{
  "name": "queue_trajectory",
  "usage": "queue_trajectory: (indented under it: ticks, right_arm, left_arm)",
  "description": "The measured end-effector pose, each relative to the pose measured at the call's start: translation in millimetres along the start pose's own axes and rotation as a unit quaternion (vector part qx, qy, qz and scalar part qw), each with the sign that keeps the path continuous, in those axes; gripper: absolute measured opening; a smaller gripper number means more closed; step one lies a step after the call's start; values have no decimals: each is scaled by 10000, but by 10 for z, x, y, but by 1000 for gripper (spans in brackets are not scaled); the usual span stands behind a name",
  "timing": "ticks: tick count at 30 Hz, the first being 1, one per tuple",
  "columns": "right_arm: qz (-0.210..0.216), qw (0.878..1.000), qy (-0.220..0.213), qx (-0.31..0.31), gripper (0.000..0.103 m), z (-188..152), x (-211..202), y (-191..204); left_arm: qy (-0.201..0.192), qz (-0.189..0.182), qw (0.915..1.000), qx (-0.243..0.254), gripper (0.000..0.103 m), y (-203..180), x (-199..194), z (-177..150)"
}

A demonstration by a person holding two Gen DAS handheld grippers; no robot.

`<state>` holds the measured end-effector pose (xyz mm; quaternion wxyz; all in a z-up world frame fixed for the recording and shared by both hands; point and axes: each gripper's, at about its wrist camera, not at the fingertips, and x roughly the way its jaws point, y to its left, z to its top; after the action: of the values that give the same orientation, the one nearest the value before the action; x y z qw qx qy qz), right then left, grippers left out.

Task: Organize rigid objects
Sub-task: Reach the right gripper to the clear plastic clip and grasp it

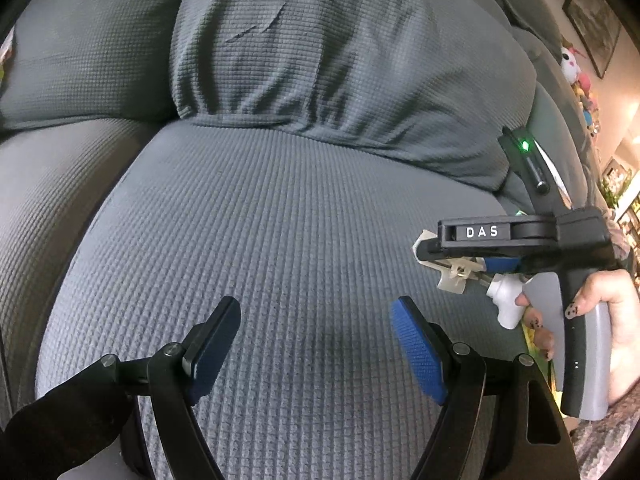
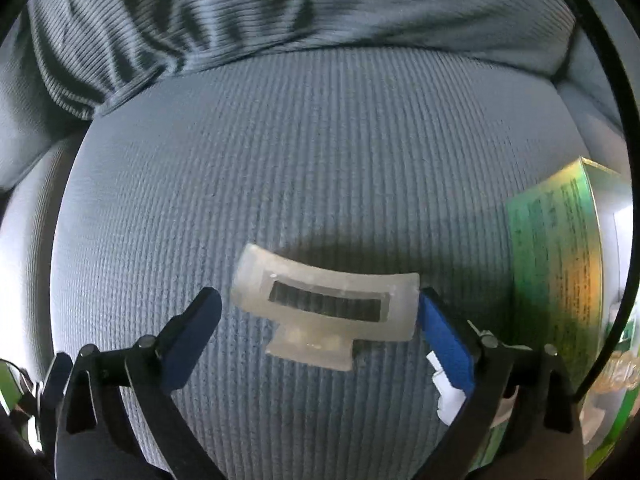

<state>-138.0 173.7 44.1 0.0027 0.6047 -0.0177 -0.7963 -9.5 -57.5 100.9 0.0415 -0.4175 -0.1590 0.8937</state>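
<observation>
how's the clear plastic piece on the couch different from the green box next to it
The clear plastic piece is translucent and unprinted, while the green box is opaque, shiny and covered in small print. The piece lies flat between the open right gripper fingers; the box sits off to the side, outside them. The piece has a slot through it; the box shows solid faces. Both rest on the grey couch cushion.

Translucent slotted hair clip (image 2: 326,306) lies flat on grey cushion (image 2: 320,160) — green box (image 2: 560,264) nearby.

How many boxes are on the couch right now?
1: a green box stands on the seat cushion, right of the open right gripper. Others may be hidden.
</observation>
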Motion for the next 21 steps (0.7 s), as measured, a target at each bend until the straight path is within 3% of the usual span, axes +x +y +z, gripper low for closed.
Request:
queue_trajectory:
  ticks: [3, 8, 14, 18, 21]
  right_arm:
    - [-29, 9999, -56, -159, 87, -37, 0, 39]
    - [119, 9994, -176, -291, 86, -130, -22, 160]
    - [594, 9949, -209, -791, 86, -411, -224, 392]
    - [839, 9875, -80, -1334, 86, -695, -329, 512]
    - [1208, 9827, 203, -1386, 88, -819, -337, 503]
  left_arm:
    - [16, -5, 10000, -66, 79, 14, -2, -2]
    - [-6, -38, 9998, -171, 79, 51, -28, 7]
    - [-60, 1, 9991, -417, 79, 195, -80, 32]
    - [-114, 79, 9979, -632, 79, 343, -137, 21]
    - [-105, 92, 9968, -784, 79, 433, -155, -11]
